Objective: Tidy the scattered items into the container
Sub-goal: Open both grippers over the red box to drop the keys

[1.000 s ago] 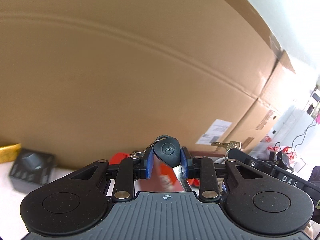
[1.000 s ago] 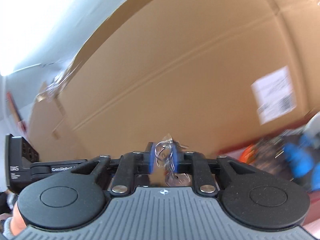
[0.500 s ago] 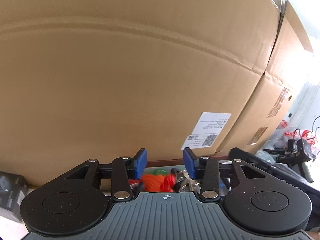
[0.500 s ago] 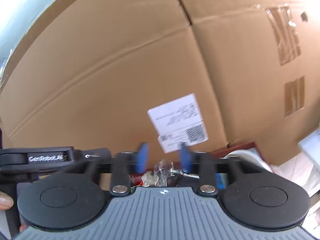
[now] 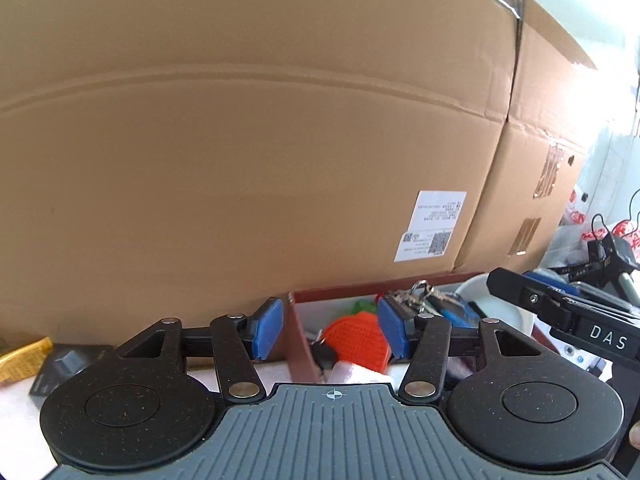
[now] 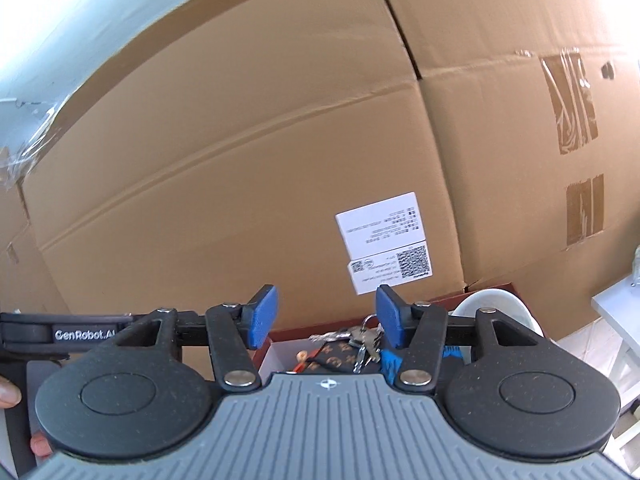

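in the dark red open box [image 5: 298, 322], an orange knitted carrot [image 5: 358, 338] and silver keys [image 6: 366, 340] already lie. both the left claw [image 5: 330, 330] and right claw [image 6: 326, 318] gape wide, empty. a yellow packet [image 5: 22, 358] and black block [image 5: 60, 368] on the white table [image 5: 20, 420] seemingly remain.

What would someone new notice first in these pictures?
The big cardboard box fills the background, a white label low on its side. Below it, a red container holds an orange knitted toy and a bunch of keys, with both grippers open above.
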A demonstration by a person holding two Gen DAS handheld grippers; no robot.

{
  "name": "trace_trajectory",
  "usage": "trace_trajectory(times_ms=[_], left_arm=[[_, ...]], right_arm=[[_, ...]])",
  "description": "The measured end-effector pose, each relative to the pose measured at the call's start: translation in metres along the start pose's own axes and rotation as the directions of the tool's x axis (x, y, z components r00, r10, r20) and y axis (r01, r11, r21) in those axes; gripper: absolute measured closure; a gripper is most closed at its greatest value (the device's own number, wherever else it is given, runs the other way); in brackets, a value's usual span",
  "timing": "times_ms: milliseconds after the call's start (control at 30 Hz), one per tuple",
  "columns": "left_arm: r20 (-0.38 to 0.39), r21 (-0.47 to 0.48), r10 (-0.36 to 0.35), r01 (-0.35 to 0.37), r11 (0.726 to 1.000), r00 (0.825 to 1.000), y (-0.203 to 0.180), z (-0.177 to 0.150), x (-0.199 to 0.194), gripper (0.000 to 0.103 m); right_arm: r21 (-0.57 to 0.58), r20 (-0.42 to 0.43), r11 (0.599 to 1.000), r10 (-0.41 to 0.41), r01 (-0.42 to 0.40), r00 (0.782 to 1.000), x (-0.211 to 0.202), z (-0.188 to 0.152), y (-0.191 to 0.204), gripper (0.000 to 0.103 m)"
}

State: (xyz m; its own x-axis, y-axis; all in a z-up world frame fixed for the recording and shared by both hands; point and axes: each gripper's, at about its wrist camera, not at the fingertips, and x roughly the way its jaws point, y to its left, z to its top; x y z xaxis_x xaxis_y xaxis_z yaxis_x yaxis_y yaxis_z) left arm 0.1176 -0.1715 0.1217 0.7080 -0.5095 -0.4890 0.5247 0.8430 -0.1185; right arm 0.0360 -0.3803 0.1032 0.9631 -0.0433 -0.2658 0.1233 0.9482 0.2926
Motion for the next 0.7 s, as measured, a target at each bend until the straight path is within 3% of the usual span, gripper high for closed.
trace_trajectory(times_ms=[67, 233, 300, 467, 600, 700], left_arm=[[0.008, 0.014, 0.006, -0.006, 1.000, 1.000, -0.002, -0.013, -0.011, 0.033], [0.041, 0.048, 0.037, -0.039, 0.998, 0.998, -0.007, -0.044, -0.062, 0.025], [0.061, 0.062, 0.053, -0.057, 0.996, 0.997, -0.018, -0.057, -0.071, 0.014], [0.080, 0.115, 0.102, -0.110, 0.987, 0.992, -0.048, -0.084, -0.080, 0.007], [0.036, 0.072, 0.088, -0.091, 0.993, 0.995, -0.055, -0.099, -0.081, 0.000], [0.044, 0.099, 0.134, -0.138, 0.985, 0.990, -0.063, -0.113, -0.081, 0.000]], right_arm=[[-0.059, 0.033, 0.998, -0.027, 0.029, 0.999, -0.017, -0.008, 0.013, 0.028], [-0.173, 0.101, 0.979, -0.090, 0.107, 0.991, -0.064, -0.033, 0.038, 0.016], [-0.187, 0.115, 0.972, -0.122, 0.142, 0.986, -0.080, -0.042, 0.041, 0.013], [-0.177, 0.118, 0.959, -0.201, 0.220, 0.972, -0.105, -0.060, 0.039, 0.003], [-0.094, 0.079, 0.959, -0.260, 0.267, 0.962, -0.113, -0.067, 0.028, 0.002], [-0.070, 0.064, 0.948, -0.305, 0.309, 0.950, -0.115, -0.075, 0.025, 0.001]])
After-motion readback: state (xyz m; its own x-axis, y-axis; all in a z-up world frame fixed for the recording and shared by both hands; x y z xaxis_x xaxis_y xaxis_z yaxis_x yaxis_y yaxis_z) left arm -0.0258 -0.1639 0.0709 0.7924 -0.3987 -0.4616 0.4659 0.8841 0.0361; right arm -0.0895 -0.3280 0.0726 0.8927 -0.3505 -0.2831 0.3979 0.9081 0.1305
